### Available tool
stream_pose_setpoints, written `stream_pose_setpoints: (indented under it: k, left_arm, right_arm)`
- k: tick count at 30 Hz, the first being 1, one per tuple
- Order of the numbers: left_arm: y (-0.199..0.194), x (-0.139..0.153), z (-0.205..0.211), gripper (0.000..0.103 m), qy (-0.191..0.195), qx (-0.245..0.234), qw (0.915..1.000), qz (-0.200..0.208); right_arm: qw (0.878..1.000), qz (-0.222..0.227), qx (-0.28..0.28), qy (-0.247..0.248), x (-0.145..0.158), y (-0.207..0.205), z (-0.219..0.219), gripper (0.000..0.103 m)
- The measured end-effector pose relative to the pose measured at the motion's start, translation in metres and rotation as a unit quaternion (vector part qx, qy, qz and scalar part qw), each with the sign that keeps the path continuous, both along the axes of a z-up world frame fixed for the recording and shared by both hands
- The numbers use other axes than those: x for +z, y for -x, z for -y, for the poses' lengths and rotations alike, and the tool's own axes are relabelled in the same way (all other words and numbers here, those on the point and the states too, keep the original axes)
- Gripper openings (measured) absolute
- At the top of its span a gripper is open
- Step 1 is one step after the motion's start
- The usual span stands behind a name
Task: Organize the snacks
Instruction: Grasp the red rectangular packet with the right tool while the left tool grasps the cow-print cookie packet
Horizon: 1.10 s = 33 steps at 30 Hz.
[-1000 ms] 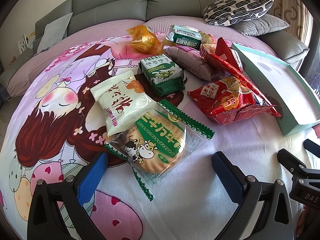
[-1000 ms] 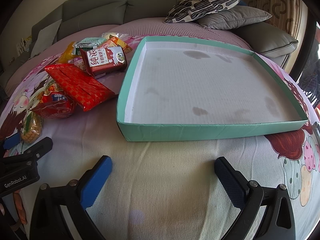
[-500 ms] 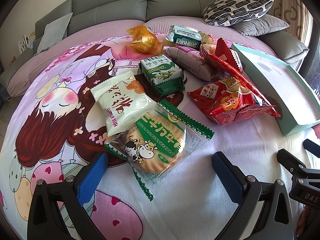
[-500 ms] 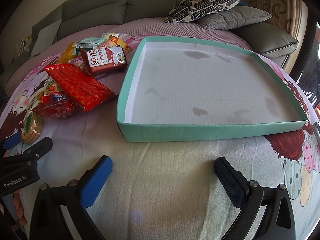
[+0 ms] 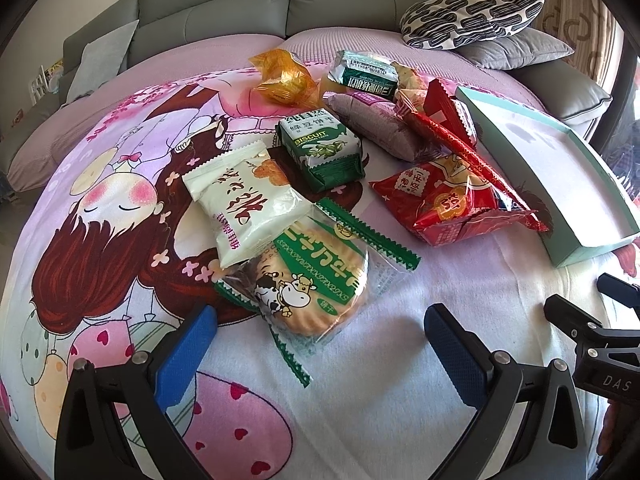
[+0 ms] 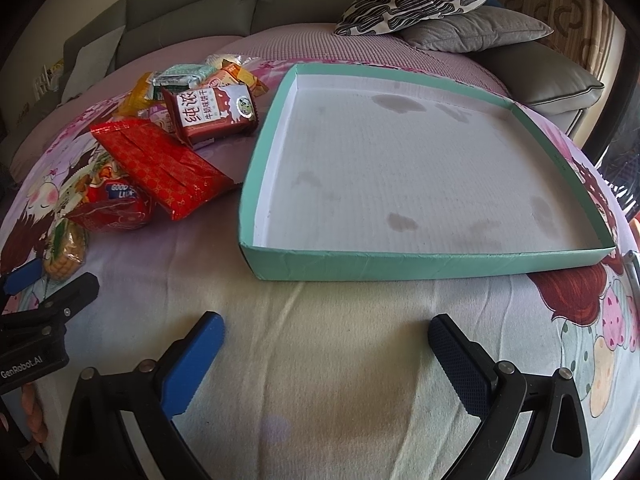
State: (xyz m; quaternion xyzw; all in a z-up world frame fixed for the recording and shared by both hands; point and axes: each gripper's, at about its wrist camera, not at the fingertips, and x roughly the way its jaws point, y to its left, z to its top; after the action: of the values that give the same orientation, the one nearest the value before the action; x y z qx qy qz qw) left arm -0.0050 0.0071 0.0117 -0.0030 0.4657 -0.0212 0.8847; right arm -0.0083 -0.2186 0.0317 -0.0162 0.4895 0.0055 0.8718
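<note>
A pile of snack packs lies on a cartoon-print bedspread. In the left wrist view my open, empty left gripper [image 5: 320,320] sits just in front of a clear round cow-print biscuit pack [image 5: 312,276], with a white pack [image 5: 244,204], a green biscuit pack [image 5: 324,152] and red packs [image 5: 452,204] beyond. In the right wrist view my open, empty right gripper [image 6: 324,332] hovers over the bedspread in front of a shallow teal tray [image 6: 420,266] with nothing in it. A dark red milk-biscuit pack [image 6: 212,114] and a red pack [image 6: 164,164] lie left of the tray.
A grey sofa [image 5: 216,16] with a patterned pillow [image 5: 468,16] and a grey pillow [image 6: 476,32] stands behind. The teal tray's corner [image 5: 576,252] shows at right in the left wrist view. The left gripper's body [image 6: 36,320] shows at lower left in the right wrist view.
</note>
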Motion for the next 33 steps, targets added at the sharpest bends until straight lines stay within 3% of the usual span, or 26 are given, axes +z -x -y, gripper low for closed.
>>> stream_pose_setpoints:
  k: [2, 7, 11, 15, 20, 28, 31, 33]
  left_arm:
    - [0.003, 0.011, -0.004, 0.103, 0.012, 0.000, 0.9999, 0.002]
    - [-0.002, 0.046, -0.019, 0.103, 0.040, 0.027, 0.9988, -0.008]
    - [-0.014, 0.067, -0.030, 0.103, 0.061, 0.063, 0.9957, -0.031]
    - [-0.027, 0.073, -0.030, 0.103, 0.078, 0.102, 0.9901, -0.059]
    - [-0.040, 0.056, -0.028, 0.103, 0.096, 0.148, 0.9793, -0.098]
    - [-0.054, 0.028, -0.036, 0.103, 0.119, 0.213, 0.9605, -0.133]
    - [-0.061, 0.020, -0.030, 0.101, 0.117, 0.210, 0.9611, -0.136]
    - [-0.064, 0.012, -0.026, 0.093, 0.112, 0.208, 0.9608, -0.145]
  right_arm:
    - [1.000, 0.003, 0.014, -0.015, 0.010, 0.001, -0.001, 0.103]
    - [0.995, 0.093, 0.034, -0.024, 0.055, 0.018, -0.008, 0.103]
    - [0.990, 0.125, 0.040, -0.048, 0.080, 0.018, -0.011, 0.103]
    - [0.990, 0.127, 0.051, -0.046, 0.092, 0.004, -0.022, 0.103]
    - [0.990, 0.092, 0.073, -0.077, 0.089, -0.015, -0.037, 0.103]
    - [0.990, 0.052, 0.118, -0.061, 0.068, -0.046, -0.058, 0.091]
    - [0.989, 0.037, 0.132, -0.053, 0.059, -0.055, -0.067, 0.086]
    - [0.989, 0.032, 0.143, -0.037, 0.053, -0.059, -0.073, 0.083]
